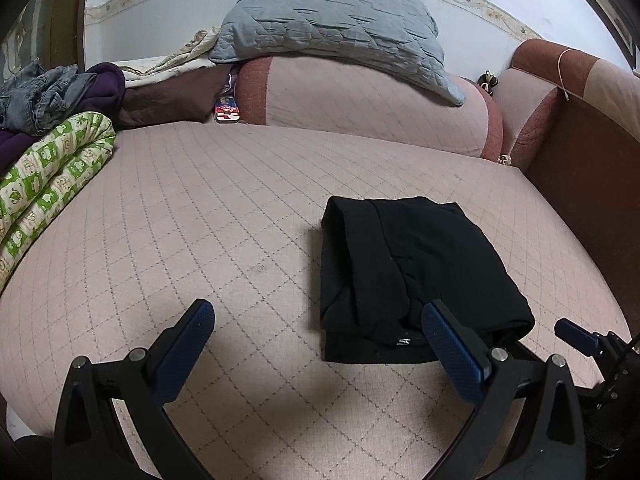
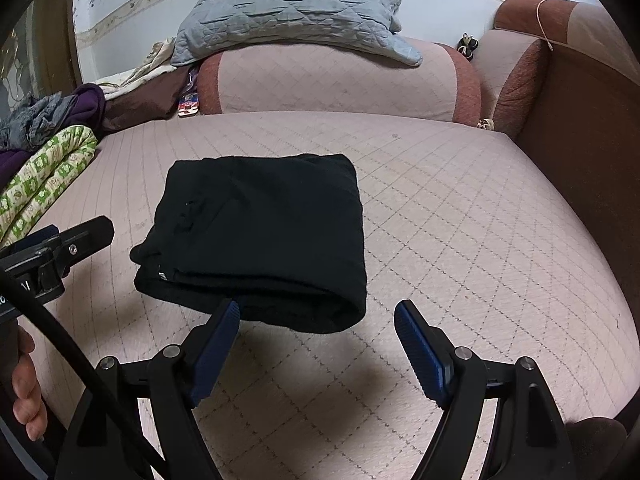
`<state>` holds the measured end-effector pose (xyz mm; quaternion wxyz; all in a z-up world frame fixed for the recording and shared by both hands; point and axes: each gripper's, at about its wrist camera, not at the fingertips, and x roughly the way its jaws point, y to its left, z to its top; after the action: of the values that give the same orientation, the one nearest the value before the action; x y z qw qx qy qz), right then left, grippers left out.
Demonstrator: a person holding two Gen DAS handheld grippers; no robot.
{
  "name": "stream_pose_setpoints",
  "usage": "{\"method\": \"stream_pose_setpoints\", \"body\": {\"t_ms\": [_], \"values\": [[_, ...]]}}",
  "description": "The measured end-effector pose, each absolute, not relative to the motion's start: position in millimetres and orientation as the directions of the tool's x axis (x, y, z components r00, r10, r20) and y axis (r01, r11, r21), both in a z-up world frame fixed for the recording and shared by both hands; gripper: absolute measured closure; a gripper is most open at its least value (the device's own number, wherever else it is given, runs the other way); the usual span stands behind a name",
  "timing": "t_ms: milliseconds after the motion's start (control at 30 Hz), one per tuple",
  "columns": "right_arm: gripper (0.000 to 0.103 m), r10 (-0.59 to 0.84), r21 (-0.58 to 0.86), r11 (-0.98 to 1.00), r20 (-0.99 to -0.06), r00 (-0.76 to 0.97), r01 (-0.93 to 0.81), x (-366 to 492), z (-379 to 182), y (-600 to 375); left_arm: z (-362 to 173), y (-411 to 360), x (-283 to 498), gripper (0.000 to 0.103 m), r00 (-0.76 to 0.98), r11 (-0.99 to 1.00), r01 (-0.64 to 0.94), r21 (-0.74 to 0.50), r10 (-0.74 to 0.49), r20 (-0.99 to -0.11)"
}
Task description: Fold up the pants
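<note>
The black pants (image 1: 404, 276) lie folded into a compact rectangle on the pink quilted sofa seat (image 1: 200, 220). My left gripper (image 1: 316, 312) is open and empty, just in front of the pants' near left corner, its right finger overlapping the fold's edge in view. In the right wrist view the pants (image 2: 264, 232) lie ahead and left. My right gripper (image 2: 316, 312) is open and empty at the fold's near right corner. The left gripper (image 2: 60, 248) shows at the left edge there; the right gripper (image 1: 576, 336) shows at the right edge of the left view.
A grey quilted pillow (image 1: 332, 20) rests on the pink back cushion (image 1: 372, 104). A green patterned blanket (image 1: 48, 184), purple cloth and denim (image 1: 36, 96) pile at the left. The brown armrest (image 1: 592, 184) bounds the right side.
</note>
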<state>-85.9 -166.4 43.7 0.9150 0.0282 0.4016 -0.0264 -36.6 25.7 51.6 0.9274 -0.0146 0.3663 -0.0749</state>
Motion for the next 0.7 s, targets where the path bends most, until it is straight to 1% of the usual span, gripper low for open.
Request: {"method": "stream_pose_setpoints", "body": {"t_ms": [467, 700], "values": [[0.019, -0.029, 0.019, 0.998, -0.761, 0.648, 0.066, -81.8, 34.6, -164.5, 44.1, 22.4, -34.0, 0.000, 0.687, 0.987, 0.143, -0.079, -0.157, -0.709], [0.019, -0.030, 0.029, 0.996, -0.761, 0.648, 0.079, -82.0, 35.1, -171.1, 42.0, 25.9, -31.2, 0.000, 0.670, 0.984, 0.141, -0.105, -0.173, -0.722]]}}
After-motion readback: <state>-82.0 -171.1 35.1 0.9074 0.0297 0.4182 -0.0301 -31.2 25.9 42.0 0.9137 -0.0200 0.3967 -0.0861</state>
